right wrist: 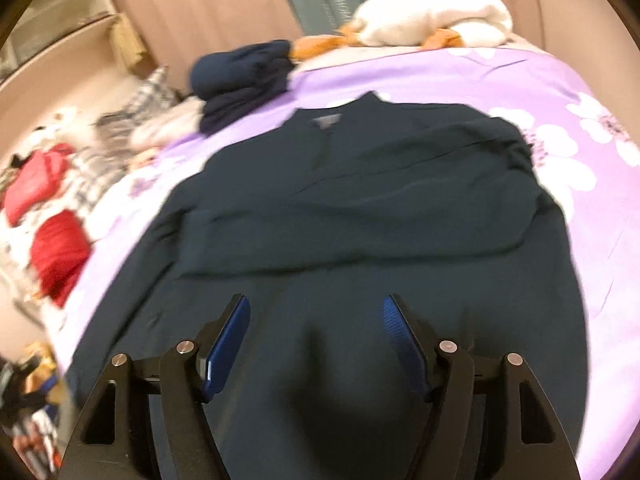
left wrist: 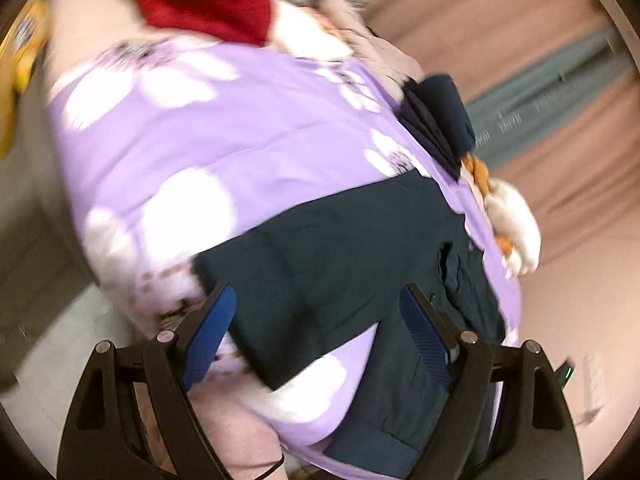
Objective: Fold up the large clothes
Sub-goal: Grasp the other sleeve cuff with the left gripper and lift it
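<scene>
Both views motion-blurred, left wrist worse; fine detail on fabric is unreadable. Left view is rolled, so the bed runs diagonally across frame.

Hidden/cut off:
- Jacket (right wrist: 360,208) lower hem runs under the right gripper (right wrist: 316,344) body at frame bottom, not visible.
- In the left view only part of the jacket (left wrist: 340,248) shows, centre to lower right; its lower edge is cut by the left gripper (left wrist: 316,316) frame. Can't tell which part of it this is.
- Small label near the collar, upper centre of the right view: unreadable.
- Clutter at left edge of the right view: too smeared to name, apart from red cloth (right wrist: 56,252).
- Bare skin with a thin dark band, bottom centre of the left view; can't say which body part.

Jacket: dark navy-green, spread flat on the purple floral sheet (right wrist: 560,92), collar toward frame top, a horizontal crease across the middle, sleeves look folded in over the chest.

Folded navy stack (right wrist: 240,80) sits upper left of the collar, apart from it. White plush (right wrist: 432,16) at the top, at the bed's far edge.

Jaws: both grippers released, blue pads spread, nothing between them; jacket lies beneath.
</scene>
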`<action>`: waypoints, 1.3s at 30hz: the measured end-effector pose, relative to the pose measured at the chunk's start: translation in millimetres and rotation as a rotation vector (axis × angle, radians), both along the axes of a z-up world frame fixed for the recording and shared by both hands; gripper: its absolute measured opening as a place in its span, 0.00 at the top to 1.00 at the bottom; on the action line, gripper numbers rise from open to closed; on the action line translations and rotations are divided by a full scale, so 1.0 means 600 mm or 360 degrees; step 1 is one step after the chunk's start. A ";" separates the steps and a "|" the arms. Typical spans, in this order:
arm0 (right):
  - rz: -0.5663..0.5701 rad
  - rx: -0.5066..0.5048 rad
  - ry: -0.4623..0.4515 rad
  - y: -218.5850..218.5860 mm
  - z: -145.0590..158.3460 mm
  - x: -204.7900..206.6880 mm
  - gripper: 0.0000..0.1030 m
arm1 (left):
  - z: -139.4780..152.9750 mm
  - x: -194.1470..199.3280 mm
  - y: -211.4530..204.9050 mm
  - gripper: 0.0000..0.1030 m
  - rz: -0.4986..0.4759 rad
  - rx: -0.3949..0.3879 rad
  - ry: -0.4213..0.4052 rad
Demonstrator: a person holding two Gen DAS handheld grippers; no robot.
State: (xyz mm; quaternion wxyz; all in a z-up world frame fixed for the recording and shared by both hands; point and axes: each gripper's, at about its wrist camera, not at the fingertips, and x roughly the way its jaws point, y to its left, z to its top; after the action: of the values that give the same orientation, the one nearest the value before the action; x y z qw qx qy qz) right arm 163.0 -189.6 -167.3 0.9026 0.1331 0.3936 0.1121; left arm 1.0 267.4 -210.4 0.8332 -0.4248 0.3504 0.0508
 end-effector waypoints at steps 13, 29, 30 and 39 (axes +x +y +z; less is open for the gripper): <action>0.0125 0.0105 -0.0071 0.050 0.008 -0.097 0.33 | -0.082 0.005 0.037 0.18 0.0065 -0.0354 -0.0096; 0.0178 0.0102 -0.0043 0.111 -0.001 -0.073 0.33 | -0.035 0.070 0.027 0.95 -0.0076 -0.0243 -0.0181; 0.0173 0.0110 -0.0044 0.109 -0.001 -0.071 0.33 | -0.017 0.080 0.022 0.95 -0.0098 -0.0234 -0.0205; 0.0095 0.0240 -0.0077 0.061 0.003 -0.064 0.33 | 0.215 0.248 -0.114 0.95 -0.0378 -0.0006 -0.0432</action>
State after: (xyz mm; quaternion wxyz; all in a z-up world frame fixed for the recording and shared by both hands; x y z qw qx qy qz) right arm 124.7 -153.3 -165.6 0.8956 0.1862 0.3658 0.1714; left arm 149.9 199.2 -81.4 0.8721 -0.3851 0.2824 -0.1064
